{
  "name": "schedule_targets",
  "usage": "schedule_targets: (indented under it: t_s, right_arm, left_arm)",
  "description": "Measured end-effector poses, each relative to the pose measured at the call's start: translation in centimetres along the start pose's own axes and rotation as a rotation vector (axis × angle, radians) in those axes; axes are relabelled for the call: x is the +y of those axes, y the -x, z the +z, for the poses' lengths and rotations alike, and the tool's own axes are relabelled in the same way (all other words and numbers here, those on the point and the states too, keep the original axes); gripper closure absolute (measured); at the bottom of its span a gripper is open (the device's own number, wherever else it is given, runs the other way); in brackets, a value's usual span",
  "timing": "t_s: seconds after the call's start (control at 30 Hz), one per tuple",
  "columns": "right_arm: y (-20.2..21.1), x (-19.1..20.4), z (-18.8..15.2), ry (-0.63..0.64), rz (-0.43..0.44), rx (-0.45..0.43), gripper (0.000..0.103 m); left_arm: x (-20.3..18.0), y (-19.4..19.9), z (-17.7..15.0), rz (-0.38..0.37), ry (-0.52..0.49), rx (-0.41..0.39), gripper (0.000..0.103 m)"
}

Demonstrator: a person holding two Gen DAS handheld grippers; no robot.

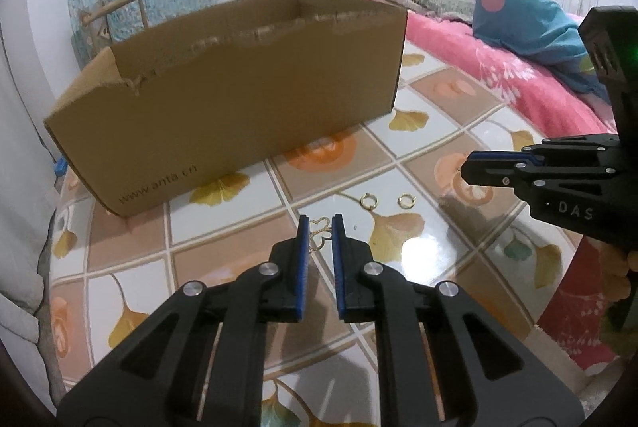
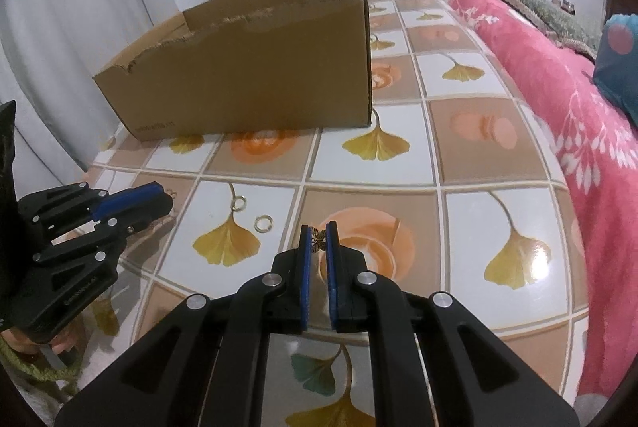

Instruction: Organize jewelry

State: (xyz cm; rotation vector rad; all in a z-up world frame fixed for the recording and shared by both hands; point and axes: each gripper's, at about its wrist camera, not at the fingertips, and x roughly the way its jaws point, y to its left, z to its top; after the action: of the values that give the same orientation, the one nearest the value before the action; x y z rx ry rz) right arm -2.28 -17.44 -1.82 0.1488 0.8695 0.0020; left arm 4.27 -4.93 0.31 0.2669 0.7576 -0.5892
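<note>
Your left gripper (image 1: 321,223) pinches a thin gold filigree chain piece (image 1: 319,233) between its blue pads, low over the glossy tabletop with its ginkgo-leaf tile pattern (image 1: 438,251). Your right gripper (image 2: 319,233) is clamped on a small gold butterfly-shaped charm (image 2: 318,240). Two small gold hoop rings (image 1: 406,201) lie side by side on the table between the grippers, in front of the open brown cardboard box (image 1: 239,100), well apart from it.
</note>
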Motion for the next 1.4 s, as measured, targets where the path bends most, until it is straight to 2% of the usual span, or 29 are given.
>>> schedule_targets:
  t_s: [0.3, 0.43, 0.67, 0.8, 0.93, 1.13, 1.27, 1.33, 1.4]
  right_arm:
    - [3.7, 1.5, 2.3, 0.036, 0.019, -0.103, 0.096]
    - [5.4, 2.4, 4.6, 0.061, 0.052, -0.179, 0.096]
    - [6.6, 3.9, 10.4, 0.139, 0.102, -0.301, 0.096]
    - [5.0, 3.7, 13.7, 0.137, 0.155, -0.305, 0.096]
    - [1.7, 3.2, 16.0, 0.133, 0.173, -0.244, 0.096]
    - [-2.2, 2.2, 17.3, 0.093, 0.203, -0.150, 0.096]
    - [-3.9, 1.8, 17.9, 0.068, 0.199, -0.105, 0.095]
    - [-4.3, 1.5, 18.1, 0.058, 0.204, -0.094, 0.093]
    - [-4.1, 1.4, 18.2, 0.051, 0.199, -0.101, 0.087]
  left_arm:
    - [0.0, 4.4, 2.8, -0.004, -0.019, -0.129, 0.093]
    - [0.3, 6.5, 5.3, -0.004, -0.032, -0.218, 0.093]
    - [2.0, 7.3, 10.5, -0.010, -0.042, -0.308, 0.093]
    - [3.7, 4.7, 13.4, -0.053, -0.011, -0.257, 0.093]
    - [5.8, 0.6, 15.5, -0.113, 0.056, -0.149, 0.093]
    - [8.0, -4.6, 16.1, -0.169, 0.131, -0.002, 0.093]
    - [9.1, -6.5, 15.8, -0.195, 0.177, 0.052, 0.093]
    - [9.4, -7.0, 15.6, -0.211, 0.195, 0.065, 0.091]
    - [9.5, -6.9, 15.5, -0.207, 0.201, 0.055, 0.079]
